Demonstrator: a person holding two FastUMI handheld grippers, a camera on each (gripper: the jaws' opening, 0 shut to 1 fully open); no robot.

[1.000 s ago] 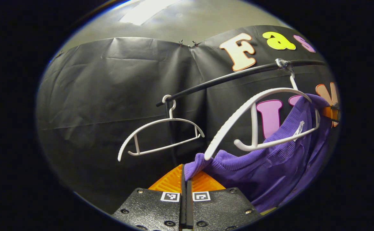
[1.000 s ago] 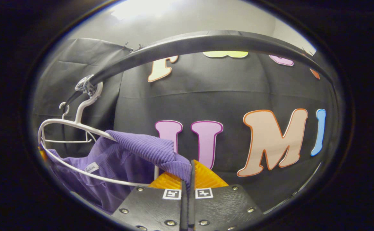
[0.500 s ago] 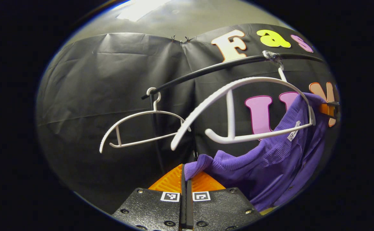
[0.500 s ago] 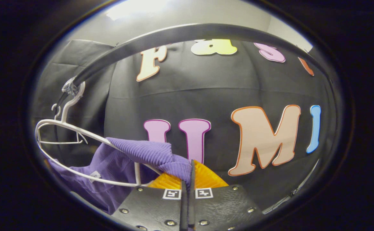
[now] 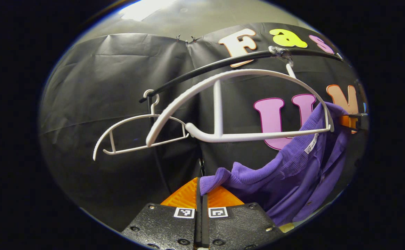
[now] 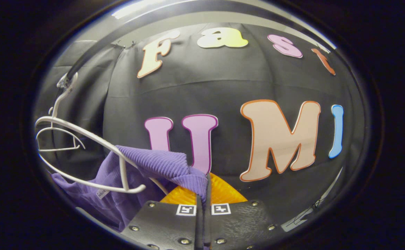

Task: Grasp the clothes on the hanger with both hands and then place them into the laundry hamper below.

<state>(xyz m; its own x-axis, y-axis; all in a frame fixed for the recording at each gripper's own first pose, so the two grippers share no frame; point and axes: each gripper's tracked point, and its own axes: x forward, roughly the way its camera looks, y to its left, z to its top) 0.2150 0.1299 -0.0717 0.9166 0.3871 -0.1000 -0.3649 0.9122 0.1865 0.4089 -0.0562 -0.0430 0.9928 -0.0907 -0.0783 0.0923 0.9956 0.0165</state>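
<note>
Black rail spans the booth. Two white hangers hook on it: near hanger with purple garment draped off one end, far hanger bare.

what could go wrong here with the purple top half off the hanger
1. The purple top is still draped over the near hanger's right end; pulling down could snag it and swing the hanger on the rail.
2. Each claw, left and right, pinches only a small edge of the knit, so it might slip free.
</note>
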